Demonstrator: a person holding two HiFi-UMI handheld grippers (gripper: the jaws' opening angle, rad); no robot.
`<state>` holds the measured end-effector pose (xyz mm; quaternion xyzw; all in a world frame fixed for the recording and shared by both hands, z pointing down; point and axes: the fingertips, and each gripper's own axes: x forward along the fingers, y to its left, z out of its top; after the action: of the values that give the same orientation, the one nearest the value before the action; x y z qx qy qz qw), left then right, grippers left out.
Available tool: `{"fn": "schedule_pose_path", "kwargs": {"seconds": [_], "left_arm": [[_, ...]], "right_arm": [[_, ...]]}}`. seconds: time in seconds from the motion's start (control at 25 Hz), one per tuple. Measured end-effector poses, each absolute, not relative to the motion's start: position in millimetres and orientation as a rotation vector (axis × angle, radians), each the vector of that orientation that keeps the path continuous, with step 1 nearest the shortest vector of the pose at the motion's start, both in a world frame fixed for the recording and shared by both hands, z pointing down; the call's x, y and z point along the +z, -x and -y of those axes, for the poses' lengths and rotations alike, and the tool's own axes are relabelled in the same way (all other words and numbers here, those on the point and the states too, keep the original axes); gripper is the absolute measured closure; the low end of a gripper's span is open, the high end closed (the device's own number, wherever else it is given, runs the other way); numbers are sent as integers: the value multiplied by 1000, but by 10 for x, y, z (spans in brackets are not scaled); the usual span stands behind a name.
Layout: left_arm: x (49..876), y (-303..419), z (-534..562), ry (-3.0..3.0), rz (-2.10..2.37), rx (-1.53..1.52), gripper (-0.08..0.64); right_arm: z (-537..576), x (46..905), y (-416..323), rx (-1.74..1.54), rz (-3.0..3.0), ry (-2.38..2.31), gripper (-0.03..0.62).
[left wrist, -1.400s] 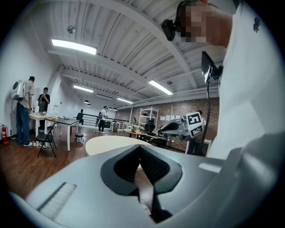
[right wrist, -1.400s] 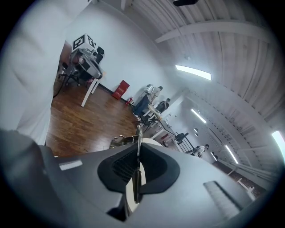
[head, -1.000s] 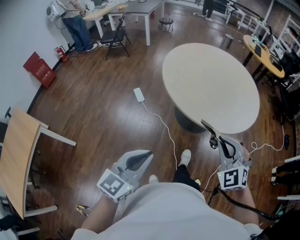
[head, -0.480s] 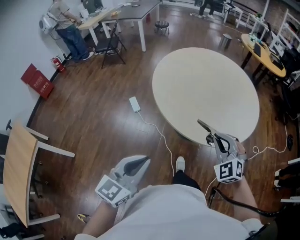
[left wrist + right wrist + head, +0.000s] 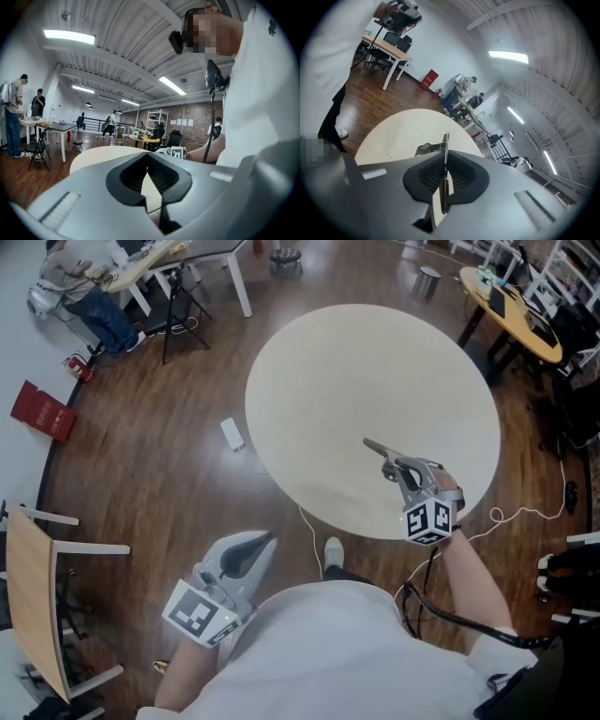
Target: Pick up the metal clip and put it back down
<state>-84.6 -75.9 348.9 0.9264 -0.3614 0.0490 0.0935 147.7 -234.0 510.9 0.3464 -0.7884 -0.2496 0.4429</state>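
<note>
We see dark wood floor (image 5: 169, 484) | round beige table (image 5: 328, 381) at centre | white wall (image 5: 11, 362) left | strip lights (image 5: 69, 36) on the ceiling | brick wall (image 5: 197, 126) far off

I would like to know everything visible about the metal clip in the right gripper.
The metal clip is thin, silver-grey and shiny. The right gripper holds it, jaws shut on a flat part seen edge-on. Its front end sticks out beyond the jaws, over the round beige table. Whether it touches the tabletop cannot be told.
</note>
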Motion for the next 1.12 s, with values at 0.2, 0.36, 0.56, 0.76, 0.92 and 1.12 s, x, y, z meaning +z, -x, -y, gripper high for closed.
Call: {"fn": "schedule_pose_path", "kwargs": {"seconds": [0.2, 0.36, 0.56, 0.76, 0.92, 1.12], "left_arm": [[3466, 595, 977, -2735, 1074, 185, 560], [3470, 503, 1081, -2709, 1086, 221, 560], [3466, 438, 1181, -2682, 1100, 261, 560], [3472, 405, 1239, -2662, 1107, 283, 560], [3482, 398, 1270, -2650, 1109, 294, 560], [3486, 376, 1283, -2643, 1106, 299, 560]], "right_arm": [[2777, 5620, -1696, -586, 1932, -818, 589], [2966, 6074, -1754, -546, 1916, -774, 589], [3025, 6392, -1766, -526, 1908, -741, 589], [2974, 6566, -1716, -511, 1921, -712, 589], [2921, 6621, -1695, -501, 1940, -710, 588], [2863, 6662, -1640, -484, 1982, -670, 559]]}}
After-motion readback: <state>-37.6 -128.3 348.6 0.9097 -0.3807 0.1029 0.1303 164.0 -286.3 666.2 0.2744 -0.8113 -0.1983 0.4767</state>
